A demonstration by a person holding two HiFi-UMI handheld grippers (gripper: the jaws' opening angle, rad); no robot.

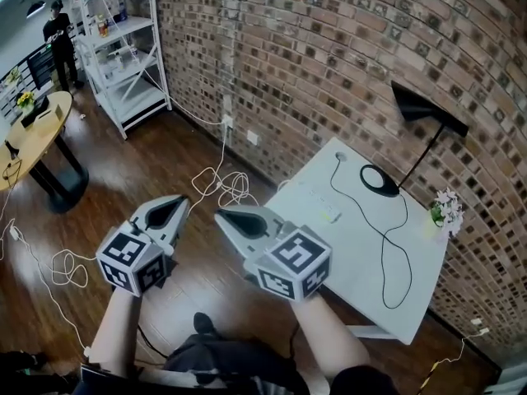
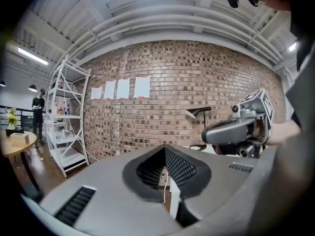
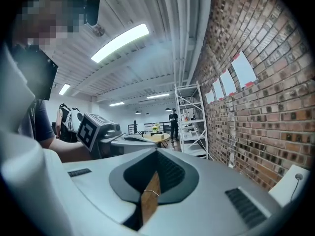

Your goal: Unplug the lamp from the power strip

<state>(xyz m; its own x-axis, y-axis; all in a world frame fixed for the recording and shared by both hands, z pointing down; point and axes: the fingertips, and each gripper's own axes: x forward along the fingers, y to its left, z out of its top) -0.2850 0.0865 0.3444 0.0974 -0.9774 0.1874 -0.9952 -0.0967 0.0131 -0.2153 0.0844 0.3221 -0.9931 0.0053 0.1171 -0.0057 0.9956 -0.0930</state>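
A black desk lamp (image 1: 379, 180) stands at the far side of the white table (image 1: 362, 290), against the brick wall. Its black cord (image 1: 385, 245) loops across the tabletop. A white power strip (image 1: 323, 207) lies near the table's left edge. Both grippers hover over the wooden floor, left of the table and apart from the strip. My left gripper (image 1: 186, 199) is shut and holds nothing. My right gripper (image 1: 219, 214) is also shut and empty, nearer the table. In the left gripper view the lamp (image 2: 198, 112) shows ahead, past the left gripper (image 2: 165, 154).
White cables (image 1: 218, 183) coil on the floor below a wall outlet (image 1: 226, 122). A white shelf rack (image 1: 123, 48) stands at the back left, with a round wooden table (image 1: 37, 134) and a person (image 1: 59, 39) beyond. A small flower pot (image 1: 445, 208) sits on the table's right edge.
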